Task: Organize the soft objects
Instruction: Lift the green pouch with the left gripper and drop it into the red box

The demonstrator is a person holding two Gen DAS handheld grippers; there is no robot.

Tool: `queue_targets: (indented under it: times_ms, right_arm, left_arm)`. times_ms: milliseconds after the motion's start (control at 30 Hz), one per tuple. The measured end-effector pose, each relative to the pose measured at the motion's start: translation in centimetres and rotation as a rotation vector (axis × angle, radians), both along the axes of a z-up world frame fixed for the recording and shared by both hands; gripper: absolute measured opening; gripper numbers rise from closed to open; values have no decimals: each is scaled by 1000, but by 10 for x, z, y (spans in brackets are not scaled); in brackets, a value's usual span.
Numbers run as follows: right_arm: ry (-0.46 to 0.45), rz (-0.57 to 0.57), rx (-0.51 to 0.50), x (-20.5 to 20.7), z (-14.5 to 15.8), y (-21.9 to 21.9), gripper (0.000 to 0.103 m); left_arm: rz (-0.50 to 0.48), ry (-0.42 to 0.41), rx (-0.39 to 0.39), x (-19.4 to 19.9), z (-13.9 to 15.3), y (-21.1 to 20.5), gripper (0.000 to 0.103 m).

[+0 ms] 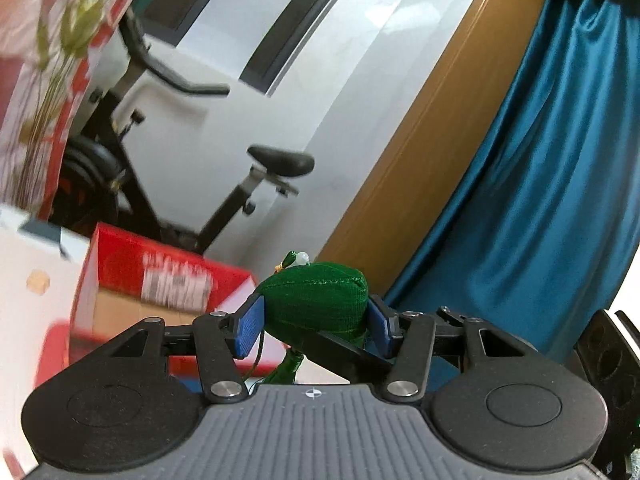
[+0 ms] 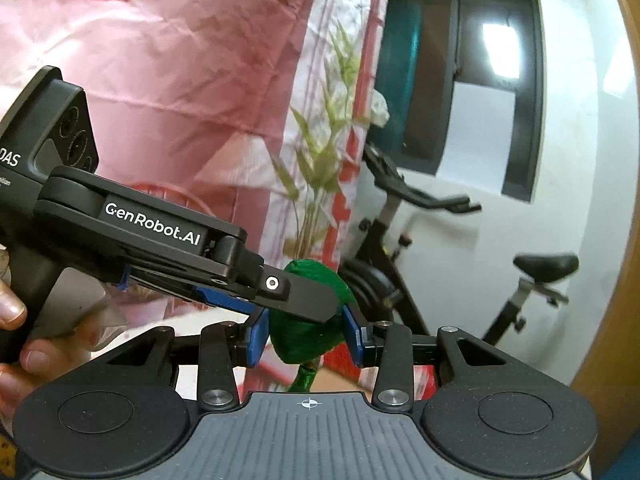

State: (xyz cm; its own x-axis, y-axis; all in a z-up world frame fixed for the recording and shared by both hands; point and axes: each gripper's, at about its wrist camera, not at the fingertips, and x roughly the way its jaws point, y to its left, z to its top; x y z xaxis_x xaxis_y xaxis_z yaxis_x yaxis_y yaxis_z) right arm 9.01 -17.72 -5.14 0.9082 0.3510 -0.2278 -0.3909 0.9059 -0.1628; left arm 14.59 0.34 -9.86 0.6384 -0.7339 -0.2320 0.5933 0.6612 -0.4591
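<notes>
A green stuffed fabric pouch with a white bead on top and a green stem hanging below is held up in the air. My left gripper is shut on it, blue pads pressing both sides. In the right wrist view the same green pouch sits between the blue pads of my right gripper, which is also shut on it. The left gripper reaches in from the left, one black finger lying across the pouch's front. A black finger of the right gripper crosses under the pouch in the left wrist view.
A black exercise bike stands by the white wall, with a red cardboard box in front of it. A blue curtain hangs on the right. Pink floral cloth fills the left. A person's hand grips the left handle.
</notes>
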Motion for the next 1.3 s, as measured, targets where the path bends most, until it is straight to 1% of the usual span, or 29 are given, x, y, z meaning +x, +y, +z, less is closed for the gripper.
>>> queue_targets:
  times_ms: [100,167,267,367,400,500,567,633,700,800,900,1000,1167,1300]
  right_arm:
    - [-41,16,-23,25,16,-3,37]
    - [-59,15,-43,43,23,-5,37]
    - [-57,20,-47,71,24,-7,37]
    - [-51,19,-40,100,20,-11,37]
    - [-43,23,-35,108,17,-13,37]
    - [-19,33,-36,125,6,-14,37]
    - [-4,34,-60,134,-2,-11,37]
    - [15,37,-62,144,-12,-12,37]
    - [50,35,-46,156,-23,-14,37]
    - [90,28,-51,170,-40,-13,37]
    - [144,26,-47,186,-58,-14,37]
    - [203,20,-25,202,-79,-17,37]
    - [305,-4,40,221,-108,-25,37]
    - [359,-25,73,229,-124,-32,37]
  left_arm:
    - [3,-45,15,21,19,-7,57]
    - [5,-56,25,39,25,-13,57]
    - [12,-44,43,67,30,-22,58]
    - [7,-34,45,91,28,-24,58]
    - [9,-18,45,97,26,-24,58]
    - [7,34,30,112,12,-20,58]
    - [3,52,31,120,3,-19,58]
    - [1,80,32,130,-6,-20,58]
    - [4,108,50,139,-15,-23,58]
    - [5,138,85,155,-29,-28,58]
    - [6,188,93,172,-48,-29,58]
    - [10,237,104,185,-66,-30,58]
    - [22,288,165,202,-93,-38,58]
    - [22,332,173,211,-104,-43,58]
